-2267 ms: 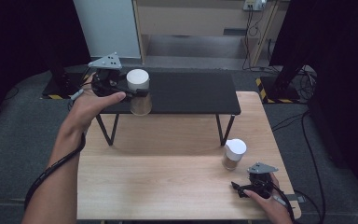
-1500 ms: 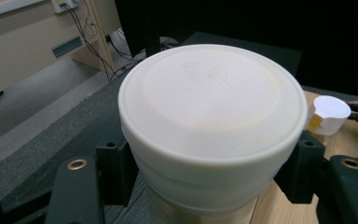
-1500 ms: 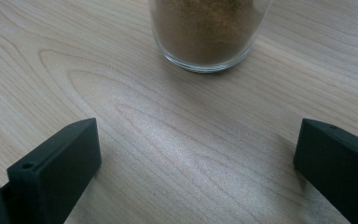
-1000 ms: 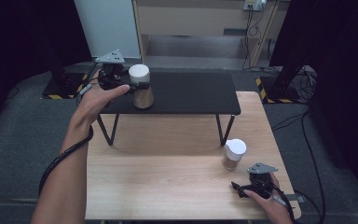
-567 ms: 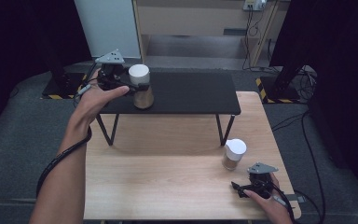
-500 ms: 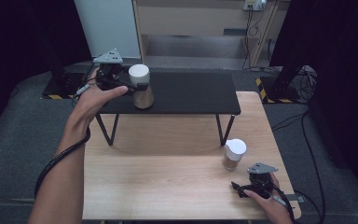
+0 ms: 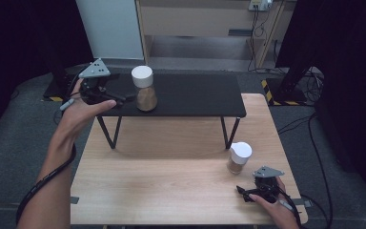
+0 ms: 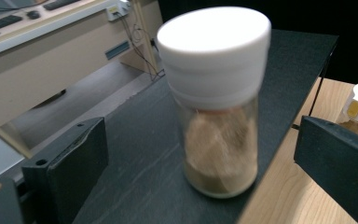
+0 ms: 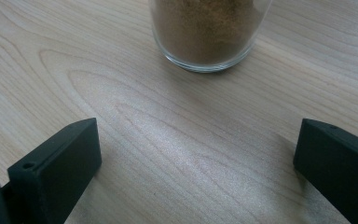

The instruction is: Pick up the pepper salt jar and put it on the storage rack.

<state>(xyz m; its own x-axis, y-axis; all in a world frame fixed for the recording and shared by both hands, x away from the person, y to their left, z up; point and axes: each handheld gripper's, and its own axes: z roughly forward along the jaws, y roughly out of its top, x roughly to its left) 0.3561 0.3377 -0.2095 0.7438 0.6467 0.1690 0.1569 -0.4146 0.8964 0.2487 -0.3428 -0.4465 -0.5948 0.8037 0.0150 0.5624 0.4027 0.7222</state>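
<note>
left gripper point(image 7: 124, 98): jaws just opened, clear of jar point(image 7: 144, 89) | shelf point(image 7: 195, 95): jar upright

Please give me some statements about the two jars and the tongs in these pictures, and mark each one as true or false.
1. The jar on the black shelf stands upright on the black shelf. True.
2. The left tongs are shut on that jar. False: the jaws are open, having just been opening, and the jar stands free ahead of them.
3. The second jar lies on its side. False: it stands upright on the wooden table.
4. The right tongs are open. True.
</note>
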